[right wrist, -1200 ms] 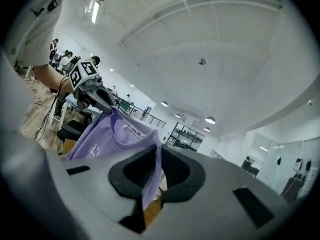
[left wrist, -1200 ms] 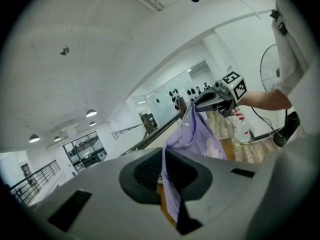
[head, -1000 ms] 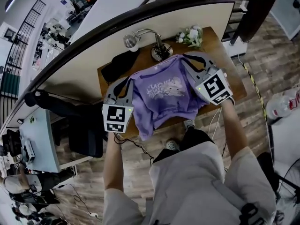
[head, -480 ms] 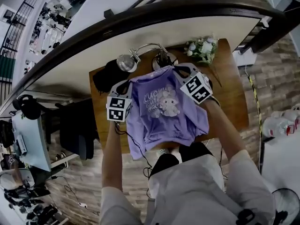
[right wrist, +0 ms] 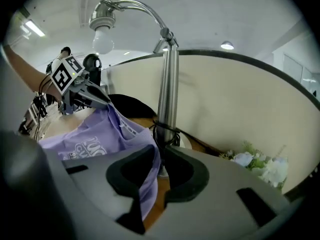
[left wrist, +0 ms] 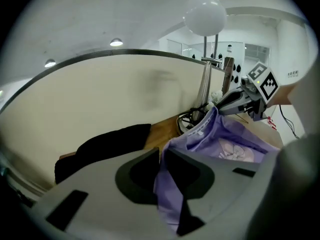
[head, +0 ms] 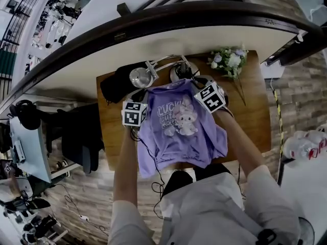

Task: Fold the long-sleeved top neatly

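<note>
In the head view a purple long-sleeved top [head: 179, 131] lies print-up on the wooden tabletop [head: 250, 121], collar toward 12 o'clock and hem toward 6 o'clock, where it hangs over the near edge. The left gripper [head: 144, 92] meets the shoulder at about 10 o'clock of the garment and the right gripper [head: 192, 81] the shoulder at about 1 o'clock. A chrome desk lamp [head: 140, 77] stands just past the collar at 12 o'clock. A black cloth [head: 115, 83] lies at 10 o'clock of the tabletop and a small bunch of flowers [head: 229, 60] at 2 o'clock. In the left gripper view the jaws have just been opening a little, yet they stand almost together with a fold of purple fabric pinched between the pads. The black cloth lies at 9 o'clock, and the other gripper holds the far shoulder raised at 2 o'clock. In the right gripper view the jaws have likewise just been opening slightly, and a strip of the purple fabric passes between them and drapes down over the left pad, gripped. The lamp's pole rises at 12 o'clock just beyond the jaws, the flowers sit at 4 o'clock and the left gripper lifts its shoulder at 10 o'clock.
</note>
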